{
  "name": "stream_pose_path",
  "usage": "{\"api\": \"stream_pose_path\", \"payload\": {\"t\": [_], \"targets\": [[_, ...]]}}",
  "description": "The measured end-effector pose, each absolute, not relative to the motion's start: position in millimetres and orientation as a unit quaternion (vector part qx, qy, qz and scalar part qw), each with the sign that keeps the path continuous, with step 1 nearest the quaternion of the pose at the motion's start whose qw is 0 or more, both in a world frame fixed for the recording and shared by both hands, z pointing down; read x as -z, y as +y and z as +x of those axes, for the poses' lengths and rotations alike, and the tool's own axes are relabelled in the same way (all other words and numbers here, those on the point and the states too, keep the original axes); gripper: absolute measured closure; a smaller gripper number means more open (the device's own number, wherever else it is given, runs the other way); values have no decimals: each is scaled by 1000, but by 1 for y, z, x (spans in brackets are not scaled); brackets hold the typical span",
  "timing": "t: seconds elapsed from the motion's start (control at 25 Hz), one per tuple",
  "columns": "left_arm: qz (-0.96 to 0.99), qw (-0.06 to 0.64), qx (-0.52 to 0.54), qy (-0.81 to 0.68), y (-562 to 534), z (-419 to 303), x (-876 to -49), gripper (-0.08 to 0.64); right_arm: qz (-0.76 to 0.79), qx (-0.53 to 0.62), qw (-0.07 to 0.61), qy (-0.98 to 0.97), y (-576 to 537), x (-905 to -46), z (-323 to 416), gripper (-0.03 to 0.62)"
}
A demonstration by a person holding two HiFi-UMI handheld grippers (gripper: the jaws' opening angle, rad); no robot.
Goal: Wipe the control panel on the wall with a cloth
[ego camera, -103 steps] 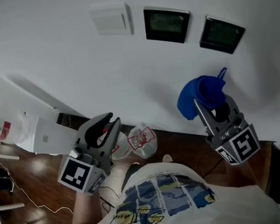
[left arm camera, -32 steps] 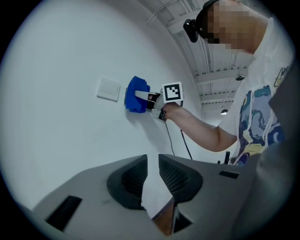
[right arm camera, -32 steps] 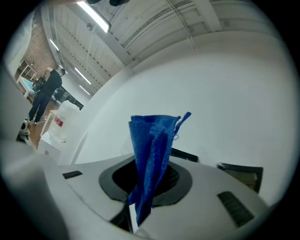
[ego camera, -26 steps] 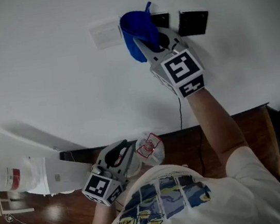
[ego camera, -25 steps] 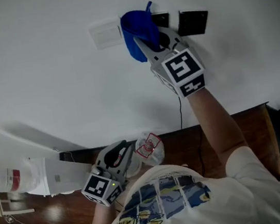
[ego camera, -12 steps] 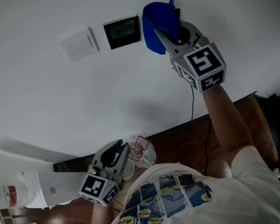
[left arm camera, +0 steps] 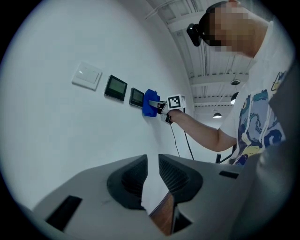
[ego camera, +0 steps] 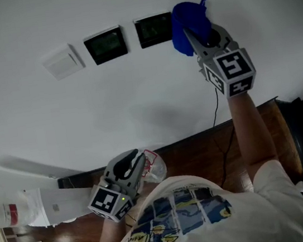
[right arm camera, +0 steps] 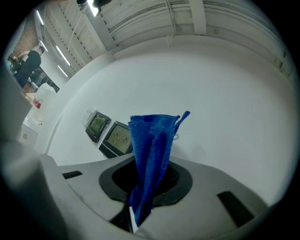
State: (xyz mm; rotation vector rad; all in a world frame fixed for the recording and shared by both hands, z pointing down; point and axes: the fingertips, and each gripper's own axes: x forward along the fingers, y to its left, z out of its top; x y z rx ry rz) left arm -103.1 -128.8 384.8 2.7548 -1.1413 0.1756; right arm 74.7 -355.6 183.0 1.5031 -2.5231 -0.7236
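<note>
The right claw (right arm camera: pixel 143 190) is clamped on a bunched blue fabric cloth (right arm camera: pixel 152 140), which stands up from between its jaws with a small loop at its top corner. In the head view this right claw (ego camera: pixel 196 33) sits at the upper right of the frame, raised on an outstretched forearm (ego camera: pixel 249 131). It holds the blue fabric cloth (ego camera: pixel 188 16) against the white wall (ego camera: pixel 137 103). The cloth lies just beside the right edge of the nearer dark square control panel (ego camera: pixel 153 30); whether it touches that panel cannot be told. A second dark square control panel (ego camera: pixel 106 44) hangs left of the first, and a white switch plate (ego camera: pixel 62 61) lies further left, all three in a sloping row across the upper frame. A thin black cable (ego camera: pixel 215 108) runs down the wall below the right claw to the brown wooden floor (ego camera: pixel 201 149).

The left claw (left arm camera: pixel 152 180) holds nothing, its jaws a narrow gap apart. In the head view it (ego camera: pixel 132 162) hangs low at the lower left centre, well apart from the panels, beside a crumpled clear plastic bag with red print (ego camera: pixel 154 167).
</note>
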Motion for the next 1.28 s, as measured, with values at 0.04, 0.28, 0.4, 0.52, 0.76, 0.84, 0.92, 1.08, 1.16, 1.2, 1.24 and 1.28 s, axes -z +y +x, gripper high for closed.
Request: {"api": "stream_pose_path", "payload": {"t": [0.04,0.28,0.4,0.52,0.76,0.84,0.92,1.08,1.16,1.2,1.24,1.28], "targets": [[919,77,-61,-381,-129,-101,-386,488,500,235,58,-831,-359,-185,81,517],[916,77,-60,-388,-127,-98,-383,488,499,224,53,-835,-362,-191,87,517],[914,82,-60,-394,-123,-108,-385,488,493,230,41,-838,-339,-183,74,517],[912,80,-60,-397,-120,-122,-388,488,463,242,18,-852,-308,-170,37,517],[909,81,-57,-406,-107,-156,-391,488,383,251,10,-889,-283,-176,-78,517],[907,82,-60,-409,-101,-169,-394,488,367,245,11,-897,-286,-181,-113,517],[905,82,-59,-414,-94,-182,-394,488,359,240,16,-902,-292,-183,-139,517],[897,91,-64,-428,-85,-207,-401,488,359,241,23,-901,-304,-184,-168,517],[895,94,-64,-431,-84,-215,-403,488,365,240,26,-899,-310,-185,-169,517],[895,95,-62,-431,-84,-217,-402,488,368,238,27,-898,-312,-185,-166,515],[896,95,-60,-430,-85,-217,-402,488,372,236,27,-897,-313,-185,-161,515],[897,94,-61,-428,-85,-216,-403,488,378,236,27,-895,-314,-185,-155,515]]}}
